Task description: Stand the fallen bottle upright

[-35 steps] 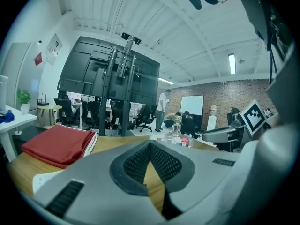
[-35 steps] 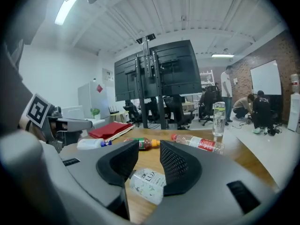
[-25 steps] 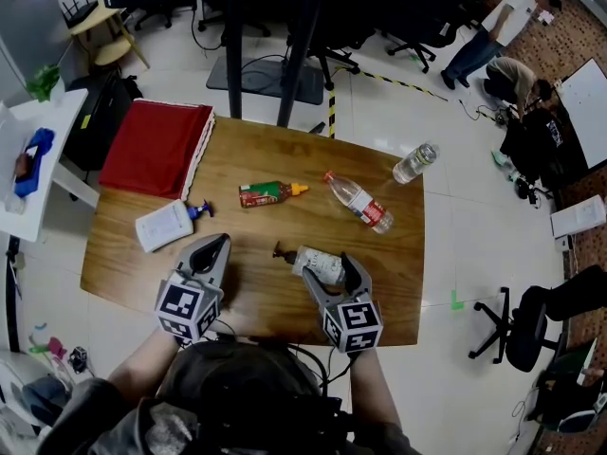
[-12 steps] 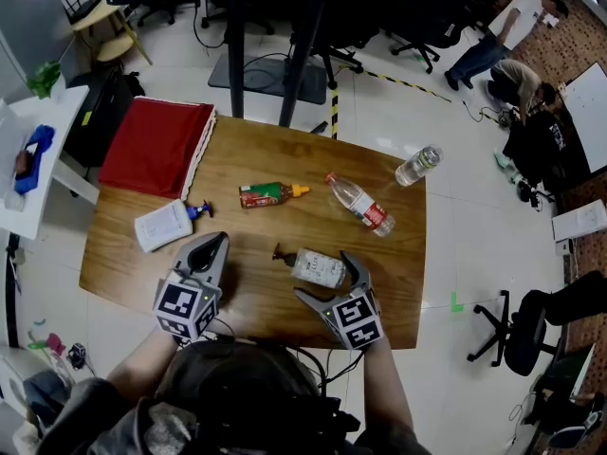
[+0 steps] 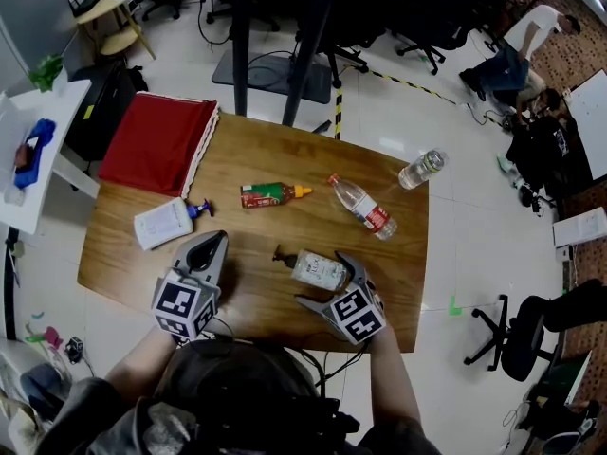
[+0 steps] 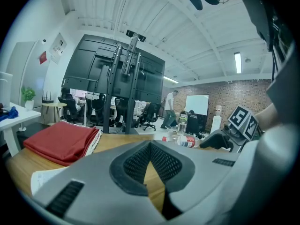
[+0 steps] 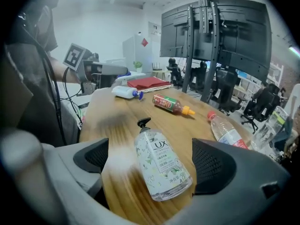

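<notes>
Right gripper point(image 7: 154, 162): jaws have just been opening and now stand wide apart, one pad on each side of the fallen pump bottle point(image 7: 161, 165). Bare wood shows between each pad and the bottle, so we read no contact and nothing held. The bottle lies on its side on the wooden table point(image 5: 247, 159), near the person's edge, with its base toward the gripper and its black pump head pointing away.

Handling, our judgement: clear rigid plastic. We cannot tell how full it is; if filled, it is fairly heavy. The walls are smooth and rounded, so it is likely slippery and prone to roll. We would grip across the broad labelled body, not the thin pump neck, then tip it up onto its base.

Left gripper point(image 5: 211, 246): jaws together, empty, low over the table and well apart from the bottle.

Farther out: a sauce bottle point(image 5: 270, 194) and a water bottle point(image 5: 363, 205), both lying flat.
</notes>
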Motion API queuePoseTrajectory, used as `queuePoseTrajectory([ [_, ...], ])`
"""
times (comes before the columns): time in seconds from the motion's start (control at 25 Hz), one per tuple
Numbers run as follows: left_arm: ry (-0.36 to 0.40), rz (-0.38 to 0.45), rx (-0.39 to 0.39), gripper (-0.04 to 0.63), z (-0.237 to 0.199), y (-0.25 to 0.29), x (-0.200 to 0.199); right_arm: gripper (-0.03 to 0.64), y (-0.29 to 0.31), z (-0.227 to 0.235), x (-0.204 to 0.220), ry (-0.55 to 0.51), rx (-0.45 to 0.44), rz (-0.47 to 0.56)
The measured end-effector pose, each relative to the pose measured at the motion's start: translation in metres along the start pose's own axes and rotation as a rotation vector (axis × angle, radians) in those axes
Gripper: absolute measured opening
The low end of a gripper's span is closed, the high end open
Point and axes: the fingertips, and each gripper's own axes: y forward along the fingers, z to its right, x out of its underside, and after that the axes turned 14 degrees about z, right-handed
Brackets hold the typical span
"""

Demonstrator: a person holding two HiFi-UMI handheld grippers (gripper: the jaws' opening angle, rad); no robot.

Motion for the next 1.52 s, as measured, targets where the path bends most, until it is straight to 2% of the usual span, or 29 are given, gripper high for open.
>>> queuePoseTrajectory([
  [0.24, 0.002, 0.001, -0.008, 0.020, -0.005, 0.007, 0.003, 0.558, 0.014, 0.004, 0.018, -0.060, -0.083, -0.102],
  [0.44, -0.013, -0.005, -0.017, 0.020, -0.012, 0.012, 0.006, 0.558, 0.024, -0.003, 0.031, -0.076, -0.200, -0.212],
  [0.64, -0.024, 0.003, -0.016, 0.020, -0.015, 0.016, 0.008, 0.558, 0.030, 0.005, 0.035, -0.116, -0.219, -0.265],
  [0.88, -0.030, 0.006, -0.022, 0.020, -0.020, 0.021, 0.008, 0.555, 0.036, 0.003, 0.048, -0.127, -0.280, -0.368],
  [1.52, -0.049, 0.012, -0.042, 0.020, -0.033, 0.024, 0.014, 0.540, 0.060, 0.013, 0.075, -0.206, -0.273, -0.496],
])
